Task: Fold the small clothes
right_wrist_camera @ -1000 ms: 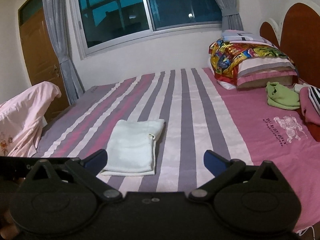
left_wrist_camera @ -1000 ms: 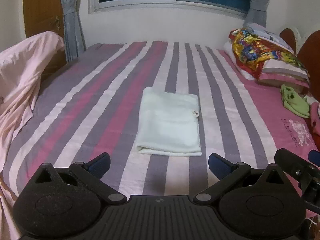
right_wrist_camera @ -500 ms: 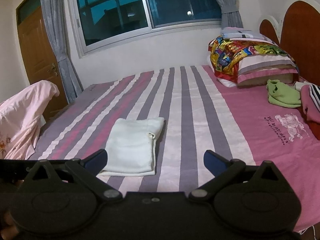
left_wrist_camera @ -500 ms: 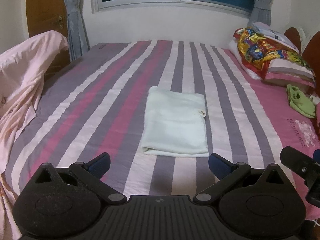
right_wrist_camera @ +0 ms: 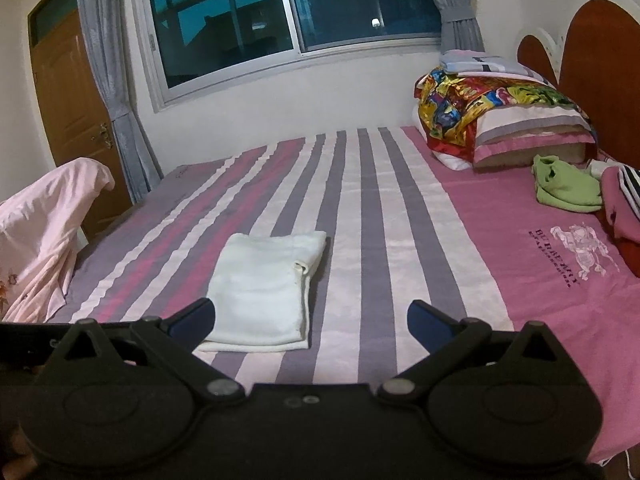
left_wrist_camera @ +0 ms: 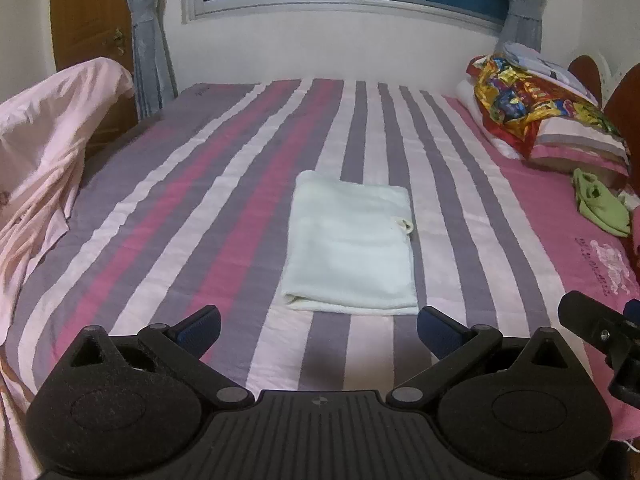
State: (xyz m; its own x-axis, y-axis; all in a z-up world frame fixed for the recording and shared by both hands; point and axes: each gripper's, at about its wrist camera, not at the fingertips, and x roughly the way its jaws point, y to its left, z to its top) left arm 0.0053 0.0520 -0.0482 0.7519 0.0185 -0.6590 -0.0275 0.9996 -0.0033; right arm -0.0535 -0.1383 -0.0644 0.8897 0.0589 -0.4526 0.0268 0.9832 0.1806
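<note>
The bed [left_wrist_camera: 224, 184] fills the room ahead of both grippers, its striped sheet flat and mostly bare. Off to the far left of the jaws a pink sheet [left_wrist_camera: 44, 152] hangs in loose drapes, and far to the right, by the headboard, pillows [right_wrist_camera: 516, 128] are stacked under a bright patterned cloth. Just ahead of the left gripper [left_wrist_camera: 318, 326], nearly centred between its jaws, the white cloth [left_wrist_camera: 352, 244] lies as a neat rectangle, layered edge nearest the jaws, a small loop showing at its right side. From the right gripper [right_wrist_camera: 311, 318] the same cloth sits ahead and toward its left jaw. Both grippers hang above the sheet with jaws spread wide, holding nothing and touching nothing. That piece looks finished to me. Well beyond and right of the jaws, near the pillows, a green garment [right_wrist_camera: 566, 186] lies crumpled, with a pink-and-striped heap [right_wrist_camera: 622, 208] beside it. Those look unfolded, so I judge one item done and at least a couple left.
</note>
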